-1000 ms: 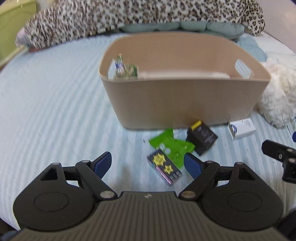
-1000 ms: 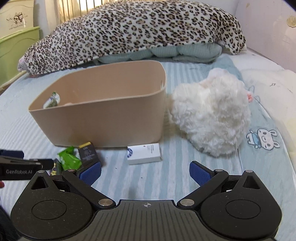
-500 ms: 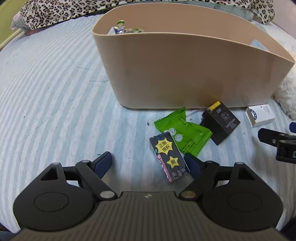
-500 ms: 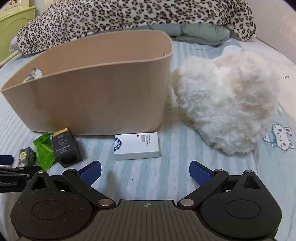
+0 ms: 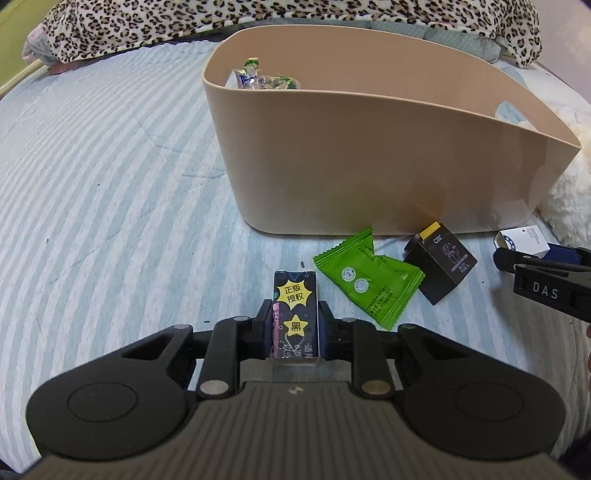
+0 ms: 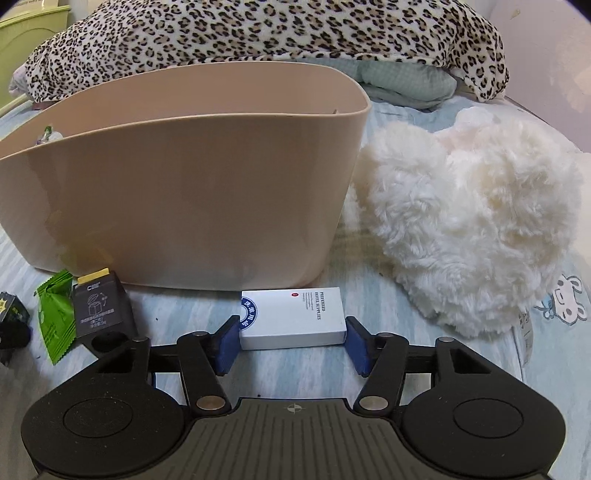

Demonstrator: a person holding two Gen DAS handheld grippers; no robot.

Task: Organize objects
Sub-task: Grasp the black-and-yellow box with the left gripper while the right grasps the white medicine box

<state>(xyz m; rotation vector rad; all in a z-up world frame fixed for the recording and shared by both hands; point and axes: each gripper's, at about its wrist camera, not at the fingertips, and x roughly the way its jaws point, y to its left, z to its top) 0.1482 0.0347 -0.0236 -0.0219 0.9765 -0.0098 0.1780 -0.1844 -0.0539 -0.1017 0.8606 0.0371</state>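
Observation:
My left gripper (image 5: 294,330) is shut on a small black box with yellow stars (image 5: 295,314), low over the striped bedsheet. My right gripper (image 6: 292,341) is shut on a white box (image 6: 293,317) that lies on the sheet, its blue pads touching both short ends. A tan basket (image 5: 369,158) stands just behind; it holds several wrapped items (image 5: 264,79). A green packet (image 5: 367,280) and a black box with a yellow flap (image 5: 439,266) lie in front of the basket. The basket also shows in the right wrist view (image 6: 177,206).
A white fluffy plush (image 6: 469,221) lies right of the basket. A leopard-print blanket (image 6: 258,33) and teal pillow (image 6: 406,83) lie behind. The right gripper shows at the left view's right edge (image 5: 543,280).
Both grippers moved forward and down and closed: the left on the star box, the right on the white box. Both were open before.

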